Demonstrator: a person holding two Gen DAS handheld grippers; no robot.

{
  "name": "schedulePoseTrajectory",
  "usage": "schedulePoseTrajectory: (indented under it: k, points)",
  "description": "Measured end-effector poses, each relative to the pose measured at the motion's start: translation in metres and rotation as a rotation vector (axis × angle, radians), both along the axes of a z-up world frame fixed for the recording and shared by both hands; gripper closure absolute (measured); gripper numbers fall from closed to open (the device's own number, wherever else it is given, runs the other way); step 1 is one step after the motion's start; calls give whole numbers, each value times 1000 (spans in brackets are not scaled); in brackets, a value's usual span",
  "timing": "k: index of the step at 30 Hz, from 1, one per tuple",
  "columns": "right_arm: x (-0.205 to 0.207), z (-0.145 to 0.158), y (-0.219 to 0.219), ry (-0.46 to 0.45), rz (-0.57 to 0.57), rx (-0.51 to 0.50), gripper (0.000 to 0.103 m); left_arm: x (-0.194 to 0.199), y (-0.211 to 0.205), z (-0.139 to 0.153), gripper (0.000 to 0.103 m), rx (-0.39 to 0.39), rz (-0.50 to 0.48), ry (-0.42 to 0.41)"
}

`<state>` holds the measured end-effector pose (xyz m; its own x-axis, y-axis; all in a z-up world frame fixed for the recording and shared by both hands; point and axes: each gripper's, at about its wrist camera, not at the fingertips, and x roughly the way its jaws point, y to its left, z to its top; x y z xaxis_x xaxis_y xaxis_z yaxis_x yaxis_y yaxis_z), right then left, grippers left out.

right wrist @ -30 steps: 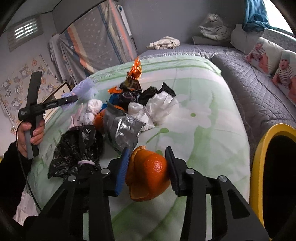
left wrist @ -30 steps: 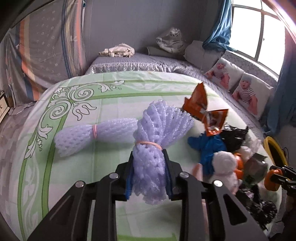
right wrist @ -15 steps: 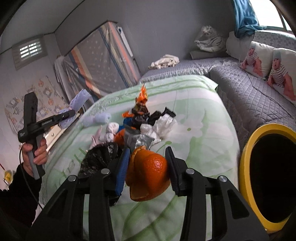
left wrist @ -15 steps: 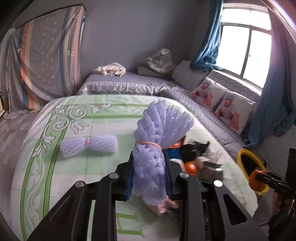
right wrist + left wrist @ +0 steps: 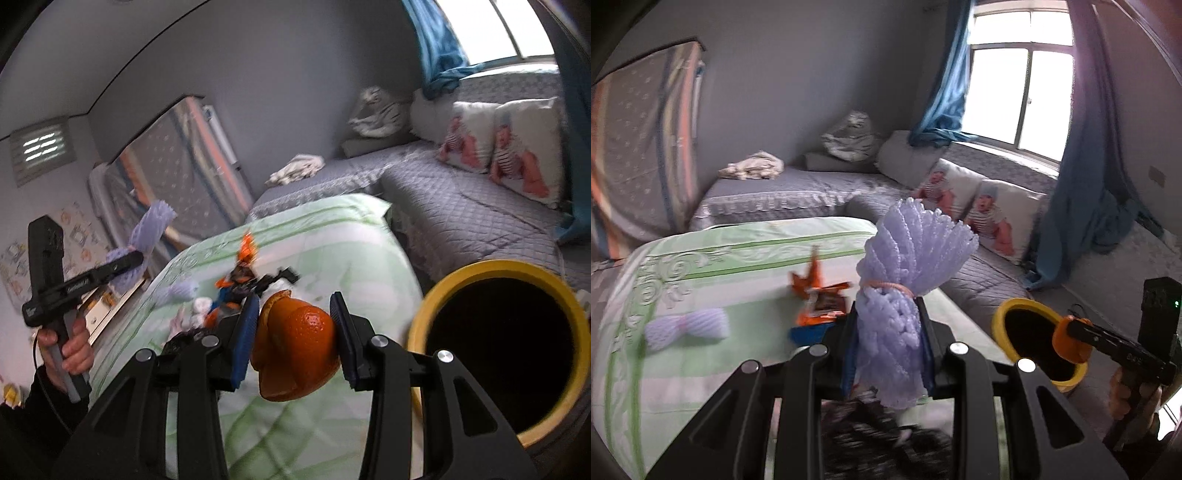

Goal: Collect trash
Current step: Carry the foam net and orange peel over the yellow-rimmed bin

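Green bedding (image 5: 701, 369) covers the bed, with grey sofas behind. On it, from the left, lie one purple foam net (image 5: 687, 328), one orange wrapper (image 5: 820, 295) and a blurry dark pile (image 5: 236, 295), maybe bags. The left gripper (image 5: 886, 339) squeezes a second purple foam net bundle (image 5: 905, 280), held up in the air. The right gripper (image 5: 291, 332) pinches one orange peel (image 5: 295, 347) just beside the yellow bin (image 5: 417, 332). One bin stands past the bed's right edge; its inside looks dark, so I cannot tell what is in it.
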<state>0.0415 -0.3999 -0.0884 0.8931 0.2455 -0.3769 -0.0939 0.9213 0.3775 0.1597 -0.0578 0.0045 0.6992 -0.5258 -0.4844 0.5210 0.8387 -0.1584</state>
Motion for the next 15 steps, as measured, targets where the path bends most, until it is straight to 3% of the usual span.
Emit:
schedulePoseTrajectory:
  k: [15]
  points:
    - [-40, 7, -92, -65, -265, 72, 66, 9, -135, -13, 77, 18, -199, 45]
